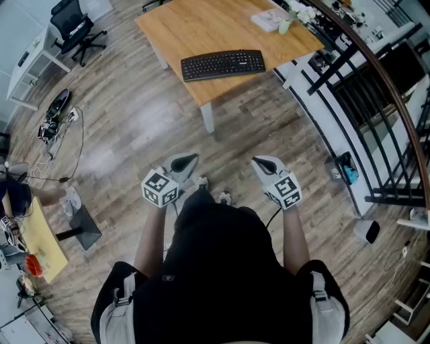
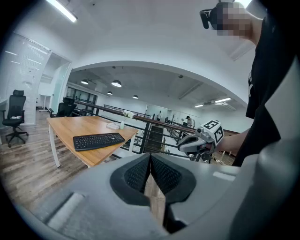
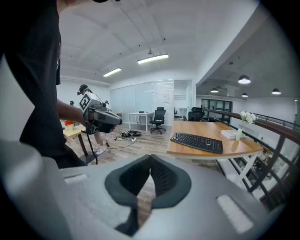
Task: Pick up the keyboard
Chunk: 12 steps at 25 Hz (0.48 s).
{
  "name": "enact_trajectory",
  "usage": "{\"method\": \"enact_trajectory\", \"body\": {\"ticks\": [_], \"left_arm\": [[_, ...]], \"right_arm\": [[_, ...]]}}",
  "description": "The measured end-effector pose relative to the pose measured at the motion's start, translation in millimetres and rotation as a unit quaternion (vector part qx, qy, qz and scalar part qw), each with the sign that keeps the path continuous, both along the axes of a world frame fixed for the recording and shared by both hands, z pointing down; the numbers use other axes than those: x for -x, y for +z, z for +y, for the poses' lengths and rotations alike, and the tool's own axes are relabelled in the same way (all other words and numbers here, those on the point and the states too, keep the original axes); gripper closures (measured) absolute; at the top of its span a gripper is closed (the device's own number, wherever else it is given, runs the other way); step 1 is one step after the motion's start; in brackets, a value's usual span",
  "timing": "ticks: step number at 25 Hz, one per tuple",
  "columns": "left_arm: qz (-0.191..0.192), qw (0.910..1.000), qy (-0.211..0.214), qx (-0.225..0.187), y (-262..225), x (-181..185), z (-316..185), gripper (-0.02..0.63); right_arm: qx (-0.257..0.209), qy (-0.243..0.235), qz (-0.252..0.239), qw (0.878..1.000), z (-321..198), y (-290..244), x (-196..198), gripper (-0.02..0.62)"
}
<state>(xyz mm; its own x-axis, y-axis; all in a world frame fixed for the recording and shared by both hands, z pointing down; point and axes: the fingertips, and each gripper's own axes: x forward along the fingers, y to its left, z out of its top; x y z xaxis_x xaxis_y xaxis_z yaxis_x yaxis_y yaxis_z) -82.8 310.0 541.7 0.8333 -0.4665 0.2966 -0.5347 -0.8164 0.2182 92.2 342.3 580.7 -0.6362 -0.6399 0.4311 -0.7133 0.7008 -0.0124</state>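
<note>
Keyboard [image 1: 223, 65]: black, lying flat on the wooden table [image 1: 195, 27], close to its near edge with the long side along that edge. Untouched.
Position relative to person: far ahead, well apart from both grippers, with open wooden floor [image 1: 134, 121] between.
Left hand-held gripper [image 1: 183, 163]: jaws pressed together with nothing between them. Held low in front of the body, tilted slightly down.
Right hand-held gripper [image 1: 267, 163]: jaws likewise pressed together and empty. Held beside the left one at a similar height.
Reason for posture: judged a carrying stance. The jaws are closed and kept near the body because nothing is within reach.
Other items: small pale things [image 1: 274, 20] at the table's far right corner, clear of the keyboard. A dark railing [image 1: 376, 87] runs along the right.
Task stage: judged not begun.
Next move calls for: closing the gap to the table, then spreading the jaws.
Handling risk: the body is thin and flat on the table, giving the jaws little purchase. A grip at one end alone would probably let it tip.
</note>
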Motion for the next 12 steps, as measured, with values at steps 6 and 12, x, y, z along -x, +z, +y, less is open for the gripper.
{"method": "enact_trajectory", "body": {"ticks": [6,12], "left_arm": [[0.001,1.0000,-0.007,0.000,0.2,4.9,-1.5,0.595],[0.004,0.9999,-0.013,0.002,4.4,7.2,6.0,0.595]], "right_arm": [[-0.004,-0.001,0.000,1.000,-2.5,-3.7,2.0,0.594],[-0.005,0.002,0.000,1.000,3.6,-2.1,1.1,0.594]]}}
